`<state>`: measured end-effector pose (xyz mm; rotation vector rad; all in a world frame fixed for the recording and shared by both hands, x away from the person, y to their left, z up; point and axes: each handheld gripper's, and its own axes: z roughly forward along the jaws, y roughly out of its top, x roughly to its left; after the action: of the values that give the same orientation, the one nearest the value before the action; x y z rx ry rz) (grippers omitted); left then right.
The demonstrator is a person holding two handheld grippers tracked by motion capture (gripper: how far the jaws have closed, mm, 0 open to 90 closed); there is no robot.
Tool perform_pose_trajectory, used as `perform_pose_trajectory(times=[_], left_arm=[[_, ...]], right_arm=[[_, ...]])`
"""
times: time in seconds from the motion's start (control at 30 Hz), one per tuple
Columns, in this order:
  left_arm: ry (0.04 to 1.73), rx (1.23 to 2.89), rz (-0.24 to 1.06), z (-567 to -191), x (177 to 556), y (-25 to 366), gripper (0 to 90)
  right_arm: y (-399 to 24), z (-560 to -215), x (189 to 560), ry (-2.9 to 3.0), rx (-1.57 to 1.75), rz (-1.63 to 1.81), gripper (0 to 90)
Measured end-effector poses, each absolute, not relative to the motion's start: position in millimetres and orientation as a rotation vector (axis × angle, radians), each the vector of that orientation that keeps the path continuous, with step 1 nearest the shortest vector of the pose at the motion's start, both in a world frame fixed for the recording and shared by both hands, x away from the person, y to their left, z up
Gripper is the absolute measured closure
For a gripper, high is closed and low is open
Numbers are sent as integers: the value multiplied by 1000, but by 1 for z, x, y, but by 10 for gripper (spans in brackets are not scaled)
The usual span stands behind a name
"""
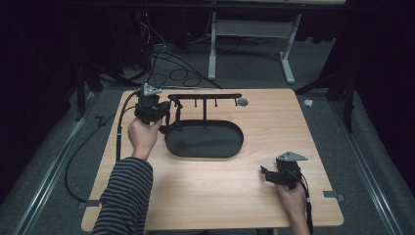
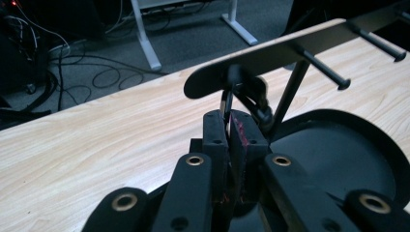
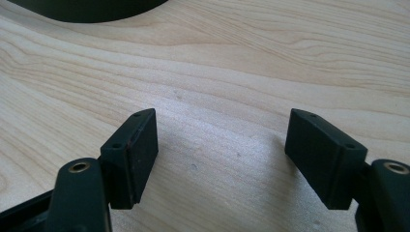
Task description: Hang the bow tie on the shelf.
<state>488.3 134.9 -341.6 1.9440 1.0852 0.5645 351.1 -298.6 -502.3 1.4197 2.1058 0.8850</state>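
Left tool view looks along two black jaws that stand almost together, pinching a thin dark loop [image 2: 227,104], perhaps a ring or strap. The loop hangs at the rounded end of the black peg bar [image 2: 270,55] of a rack, and its exact make is hard to tell. The pads sit on either side of it, and the loop runs up from between them to the underside of the bar. Pegs [image 2: 323,71] stick out from the bar farther along. A slim post drops from the bar to the rack's black oval tray [image 2: 338,145], which lies just beyond the jaws.

From the high view, the left tool [image 1: 169,113] is held in the person's left hand [image 1: 143,137], sleeve striped, at the left end of the rack. The bar [image 1: 205,96] runs level above the far side of the tray [image 1: 205,139], and a dark item hangs by the tool at that end. The rack stands on a pale wooden desk [image 1: 220,196], toward its far left part.

The right tool [image 1: 264,174] rests in the person's right hand [image 1: 293,196] near the desk's front right corner, well apart from the rack. In the right tool view its two jaws stand wide apart over bare wood, with nothing between them; the tray's edge [image 3: 92,12] shows at the top.

Beyond the desk, cables lie on grey carpet beside a white frame leg [image 1: 212,44].
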Motion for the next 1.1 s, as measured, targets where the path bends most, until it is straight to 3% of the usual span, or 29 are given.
perform_pose_trajectory(times=[0.3,0.43,0.6,1.1], left_arm=[[1074,1952,558,-340,485,137,812],[1062,1947,551,-337,480,138,758],[1059,1922,533,-334,475,141,626],[1072,1920,536,-336,462,152,509]], right_arm=[[-299,-502,351,2105,1421,886,287],[-299,-502,351,2106,1418,886,287],[-299,-502,351,2105,1421,886,287],[-299,-502,351,2106,1417,885,287]])
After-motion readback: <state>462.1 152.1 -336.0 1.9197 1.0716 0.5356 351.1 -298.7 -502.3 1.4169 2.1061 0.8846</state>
